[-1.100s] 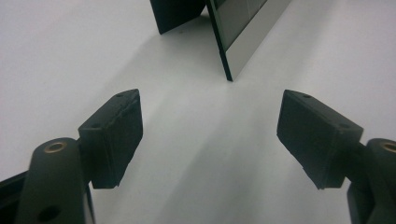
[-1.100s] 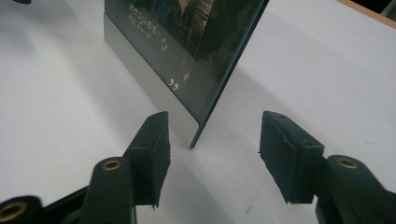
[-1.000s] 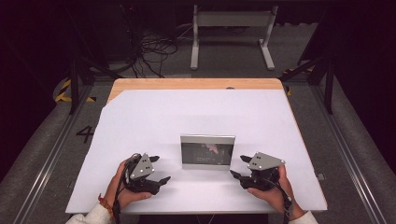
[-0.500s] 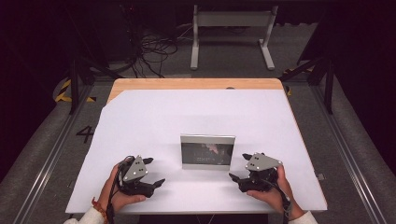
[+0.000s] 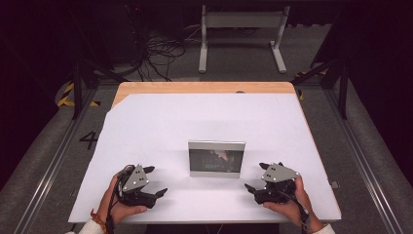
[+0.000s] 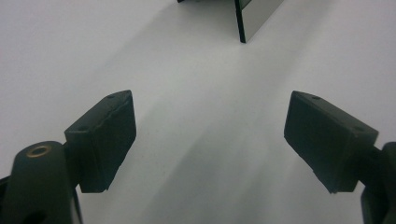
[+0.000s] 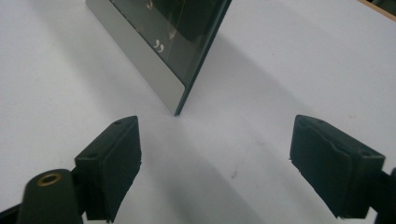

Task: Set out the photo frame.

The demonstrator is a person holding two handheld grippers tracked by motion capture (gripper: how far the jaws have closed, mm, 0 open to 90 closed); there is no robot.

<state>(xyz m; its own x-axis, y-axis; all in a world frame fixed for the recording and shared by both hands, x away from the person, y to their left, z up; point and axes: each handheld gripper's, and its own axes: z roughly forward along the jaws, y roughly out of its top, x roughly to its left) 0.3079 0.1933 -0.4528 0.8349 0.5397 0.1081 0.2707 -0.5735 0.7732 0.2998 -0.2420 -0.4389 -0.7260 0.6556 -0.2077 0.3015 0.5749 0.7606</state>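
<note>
Frame (image 5: 216,159): stands upright near the middle of the table's near half, between the two grippers and apart from both; its glossy face looks toward the person.
Look of frame: a wide, low rectangle with a pale silver border, broader along the bottom edge; the dark glass reflects the room, with small pale marks on it that I cannot read. From the right gripper view (image 7: 159,42) it is thin, with a dark edge, and leans slightly back.
Table (image 5: 160,122): covered in plain white, so the frame stands out clearly.
Left gripper (image 5: 151,183): rests low at the near edge, left of the frame, aimed toward it; fingers (image 6: 105,140) wide, nothing between them.
Right gripper (image 5: 257,176): rests right of the frame, aimed at its near right corner; its fingers (image 7: 112,163) have just been opening and stand wide, nothing between them.
Why so: with one gripper on each side, the hands seem set to take the frame by its two ends.
</note>
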